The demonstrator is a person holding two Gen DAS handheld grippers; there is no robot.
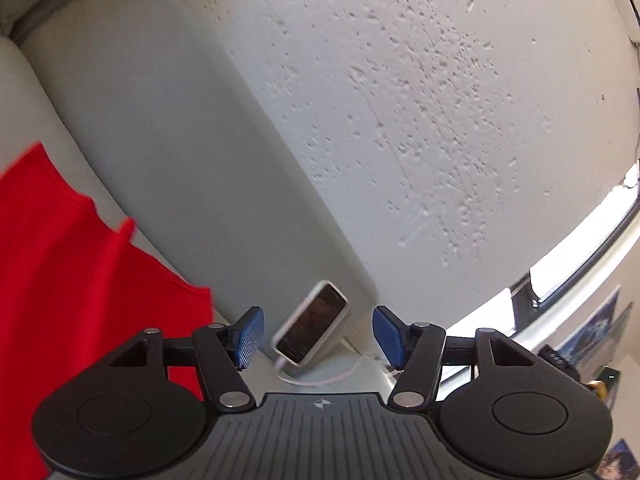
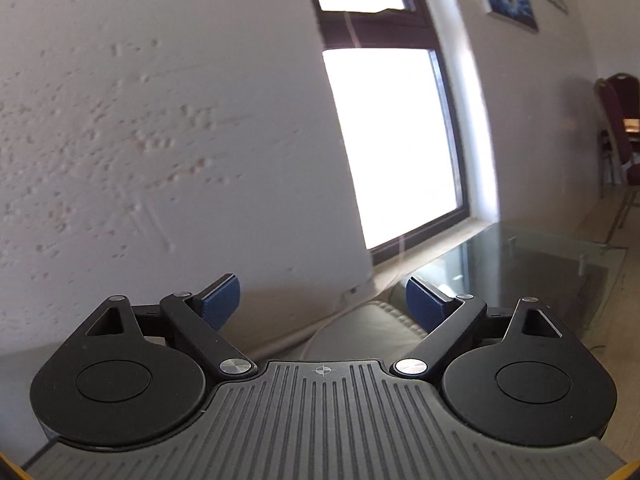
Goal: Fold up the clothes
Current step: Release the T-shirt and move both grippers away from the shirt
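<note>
A red garment (image 1: 60,272) lies on the pale sofa (image 1: 132,112) at the left of the left wrist view, its edge reaching close to the left finger. My left gripper (image 1: 318,338) is open with nothing between its blue pads (image 1: 250,336), and it points past the cloth at the sofa's end. My right gripper (image 2: 322,304) is open wide and empty, aimed at the wall and window; no cloth shows in that view.
A phone (image 1: 314,330) on a white cable leans against the sofa's end, just ahead of the left gripper. A pitted white wall (image 1: 420,100) rises behind. In the right wrist view are a bright window (image 2: 394,140), a glass table (image 2: 532,256), a sofa cushion (image 2: 368,328) and dark chairs (image 2: 618,132).
</note>
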